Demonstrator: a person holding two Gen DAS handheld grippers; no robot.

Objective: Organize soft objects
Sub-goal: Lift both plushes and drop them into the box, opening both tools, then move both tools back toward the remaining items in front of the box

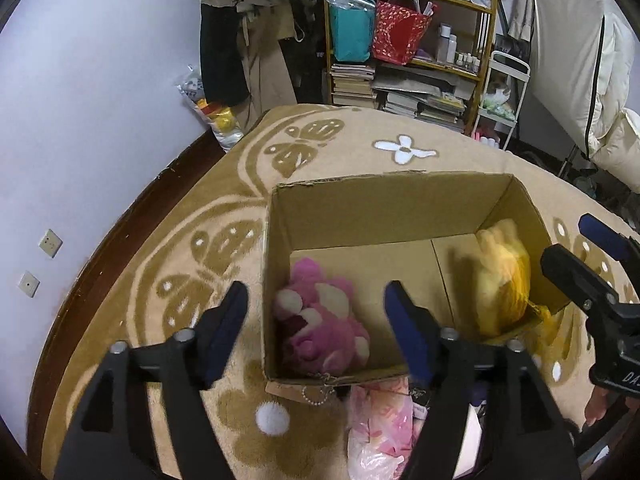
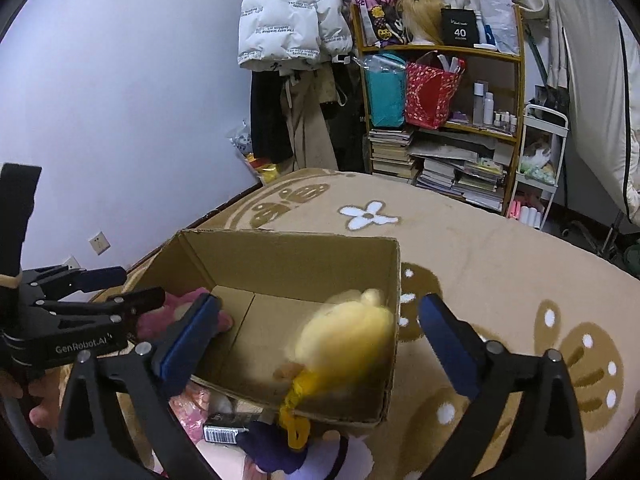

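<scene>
— Hovering over the cardboard box [image 1: 384, 196], left gripper [image 1: 316, 336]: blue pads [image 1: 404, 332] spread well apart, clamped on nothing.

— And under it?

— Pink plush toy [image 1: 320, 324] lying on the box floor, near-left corner, below the gap between the fingers and clear of both pads. Nothing touching it.

— Right gripper [image 2: 320, 332]?

— Spread as wide as can be seen, pads [image 2: 188, 336] on either side of the box's right end, gripping nothing. Left finger over the box interior, right finger outside the right wall, above the carpet [image 2: 500, 240].

— Yellow plush toy [image 2: 344, 332]?

— Blurred (likely mid-fall, hard to say), sitting against the right wall of the box, between the open fingers but not pressed by either. Yellow strap [image 2: 296, 412] draped over the near rim and hanging outside.

— Still outside the box?

— Pink plastic bag [image 1: 380, 428] just in front of the near wall, plus a purple-and-white soft item [image 2: 280, 452] beside a barcode label [image 2: 224, 434]. Beaded chain [image 1: 318, 394] lying by the near flap.

— Background?

— Crowded shelf [image 1: 412, 40] with books and bags against the far wall, beige flower-patterned carpet underneath everything.
</scene>
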